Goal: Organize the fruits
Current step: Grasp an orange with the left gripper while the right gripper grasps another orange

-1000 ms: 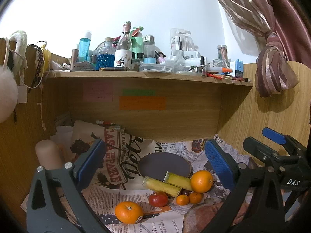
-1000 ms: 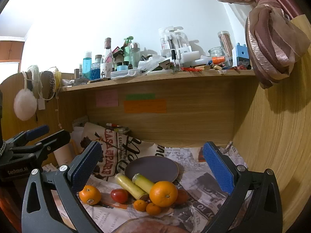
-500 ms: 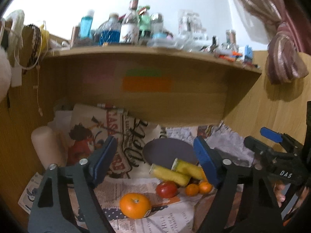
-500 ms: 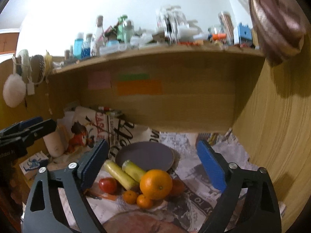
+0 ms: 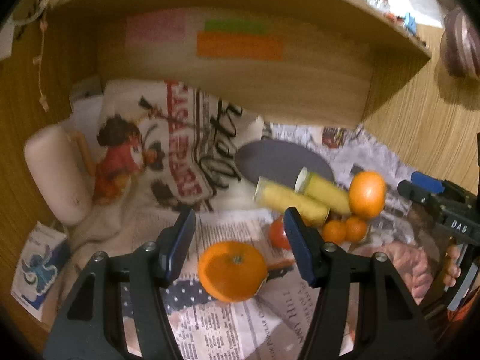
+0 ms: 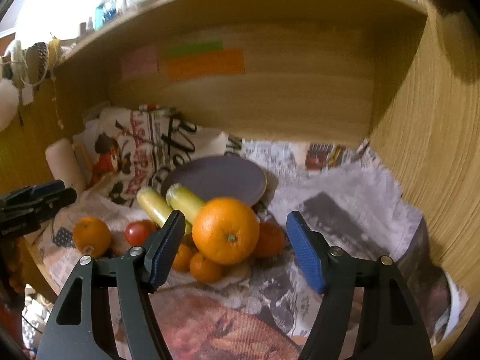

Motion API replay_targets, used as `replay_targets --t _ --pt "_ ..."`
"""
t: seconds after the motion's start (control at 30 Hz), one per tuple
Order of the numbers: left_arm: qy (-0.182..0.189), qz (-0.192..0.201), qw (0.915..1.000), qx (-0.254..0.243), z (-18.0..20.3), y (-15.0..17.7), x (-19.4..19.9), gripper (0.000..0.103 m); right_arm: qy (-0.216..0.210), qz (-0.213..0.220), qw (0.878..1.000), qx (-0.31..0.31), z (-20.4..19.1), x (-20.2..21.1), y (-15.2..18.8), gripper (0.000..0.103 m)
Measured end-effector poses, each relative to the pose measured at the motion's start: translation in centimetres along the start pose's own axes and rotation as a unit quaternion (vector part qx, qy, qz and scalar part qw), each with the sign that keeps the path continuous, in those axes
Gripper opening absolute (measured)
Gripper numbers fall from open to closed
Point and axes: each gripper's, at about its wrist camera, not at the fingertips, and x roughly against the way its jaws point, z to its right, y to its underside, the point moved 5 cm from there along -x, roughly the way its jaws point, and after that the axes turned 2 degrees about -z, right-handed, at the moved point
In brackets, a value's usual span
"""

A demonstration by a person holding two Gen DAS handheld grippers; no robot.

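Fruit lies on newspaper under a wooden shelf. My left gripper (image 5: 238, 241) is open, its blue pads either side of a lone orange (image 5: 232, 271) just below them. My right gripper (image 6: 234, 244) is open around a bigger orange (image 6: 225, 230) that rests on small tangerines (image 6: 205, 267). Two yellow cylinders (image 6: 177, 202) and a red tomato (image 6: 139, 232) lie next to the pile. A dark round plate (image 6: 222, 180) sits behind; it also shows in the left wrist view (image 5: 282, 162). The lone orange shows in the right wrist view (image 6: 91, 235).
A wooden wall (image 6: 435, 150) closes the right side and a shelf board (image 5: 240, 69) hangs low overhead. A printed cloth bag (image 5: 168, 156) and a pale roll (image 5: 57, 183) lie at the left. A small card box (image 5: 39, 267) sits at the front left.
Both grippers have moved forward and down toward the fruit. The left one now frames the lone orange, the right one frames the big orange. Both jaw openings have narrowed.
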Motion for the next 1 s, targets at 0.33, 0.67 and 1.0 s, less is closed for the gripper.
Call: replay_targets --t 0.33,0.67,1.0 --pt "-0.001 -0.067 0.9977 0.007 -0.7 3.2 -3.7 0.067 -0.026 -0.057 0.998 -0.010 0.0 -2.6 1.6 0.067" --pt "0.012 -0.099 0.9950 0.009 -0.9 4.6 -6.0 0.068 -0.029 -0.091 0.995 -0.009 -0.2 -5.1 1.7 0.068" --pt "0.028 -0.097 0.9946 0.024 -1.5 3.8 -6.7 0.066 -0.027 -0.103 0.994 -0.006 -0.5 -7.1 1.4 0.069"
